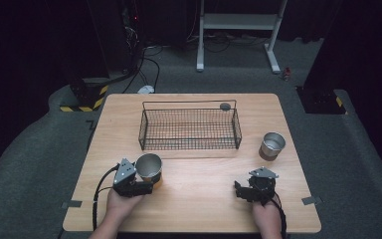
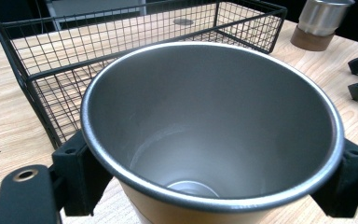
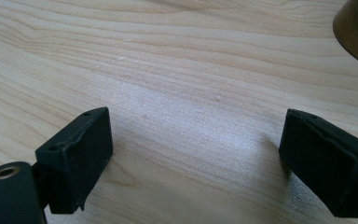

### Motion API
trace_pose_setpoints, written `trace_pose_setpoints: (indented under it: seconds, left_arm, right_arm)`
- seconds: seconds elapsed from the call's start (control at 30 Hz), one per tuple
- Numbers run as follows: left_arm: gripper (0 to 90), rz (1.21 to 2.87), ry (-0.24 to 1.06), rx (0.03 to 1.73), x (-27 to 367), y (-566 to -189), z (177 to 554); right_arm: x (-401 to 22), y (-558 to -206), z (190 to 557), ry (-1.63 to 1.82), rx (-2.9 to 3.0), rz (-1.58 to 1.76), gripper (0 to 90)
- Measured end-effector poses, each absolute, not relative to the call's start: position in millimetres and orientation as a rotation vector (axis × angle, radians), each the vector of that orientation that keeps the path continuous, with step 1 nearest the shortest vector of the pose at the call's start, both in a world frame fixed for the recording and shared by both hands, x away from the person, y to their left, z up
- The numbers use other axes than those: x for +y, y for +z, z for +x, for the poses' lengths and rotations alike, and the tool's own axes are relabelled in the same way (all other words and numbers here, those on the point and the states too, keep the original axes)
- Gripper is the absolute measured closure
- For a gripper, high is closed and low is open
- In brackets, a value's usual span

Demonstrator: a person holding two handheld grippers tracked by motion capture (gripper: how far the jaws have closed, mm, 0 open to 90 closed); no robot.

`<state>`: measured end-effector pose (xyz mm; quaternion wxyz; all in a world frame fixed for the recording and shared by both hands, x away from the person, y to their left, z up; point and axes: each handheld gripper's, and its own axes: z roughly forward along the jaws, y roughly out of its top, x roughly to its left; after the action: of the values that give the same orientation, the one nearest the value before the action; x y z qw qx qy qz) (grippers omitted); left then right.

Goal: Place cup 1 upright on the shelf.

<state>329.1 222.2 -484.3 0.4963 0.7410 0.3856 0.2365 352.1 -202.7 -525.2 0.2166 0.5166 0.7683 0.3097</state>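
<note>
Left gripper [image 2: 212, 186] clamps the steel cup [image 2: 212, 121].

The steel cup [image 1: 149, 168] with a brown band at its base is standing upright and empty on the table's near left part, its open mouth facing up.

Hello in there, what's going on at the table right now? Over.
Left gripper shut on near cup. Right gripper open, empty, over bare table. Wire basket just beyond the cup; second cup far right. Path clear.
</note>
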Motion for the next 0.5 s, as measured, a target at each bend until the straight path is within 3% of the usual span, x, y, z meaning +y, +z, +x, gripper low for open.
trace_pose_setpoints:
  seconds: [0.5]
  left_arm:
    - [14.8, 1.802, 0.598, 0.911, 214.4, -482.3, 330.7]
  right_arm:
    - [-202.3, -525.5, 351.8, 0.861, 2.126, 1.432, 9.1]
